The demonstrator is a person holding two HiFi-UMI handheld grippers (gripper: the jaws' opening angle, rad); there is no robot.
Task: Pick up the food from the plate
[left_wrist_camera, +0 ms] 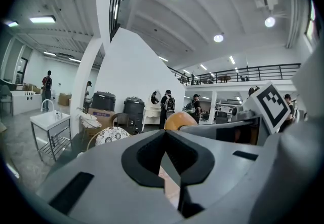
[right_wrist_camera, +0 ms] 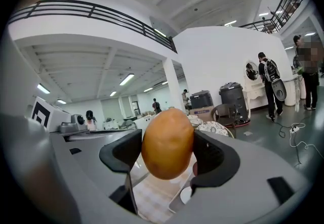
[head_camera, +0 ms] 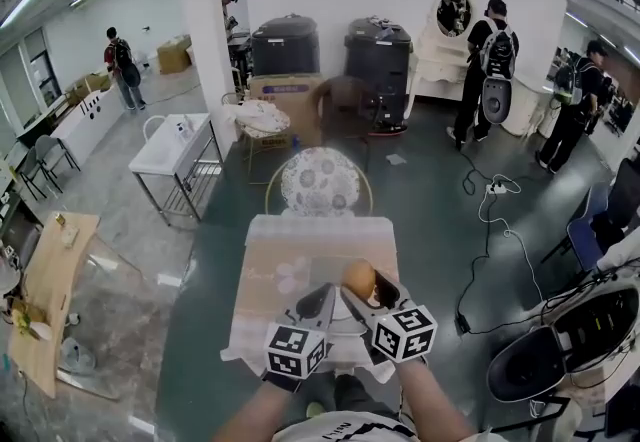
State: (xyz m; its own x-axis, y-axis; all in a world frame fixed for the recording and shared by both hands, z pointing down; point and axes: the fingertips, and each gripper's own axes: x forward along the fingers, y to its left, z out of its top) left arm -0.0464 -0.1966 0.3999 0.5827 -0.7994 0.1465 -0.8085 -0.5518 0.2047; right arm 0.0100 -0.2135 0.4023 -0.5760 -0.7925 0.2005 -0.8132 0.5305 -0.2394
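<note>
Orange-brown food (right_wrist_camera: 167, 144) sits pinched in the right gripper (right_wrist_camera: 167, 138) — the left gripper (left_wrist_camera: 165, 133) is pressed together, empty.

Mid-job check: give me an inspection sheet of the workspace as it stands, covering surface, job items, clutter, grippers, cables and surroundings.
Surface: small table with a pale cloth, directly below the grippers.
Job's things: rounded orange-brown food, lifted and clamped; the plate is mostly hidden under the grippers.
Clutter: nothing seen on the cloth.
Grippers: right gripper has its fingers closed on the food; left gripper has its fingers together and is empty, close beside the right one.
Cables: power strip with a cord trailing over the floor, right of the table.
Surroundings: patterned chair behind the table, black bins at the wall, metal sink stand on the left, several people standing farther off.
</note>
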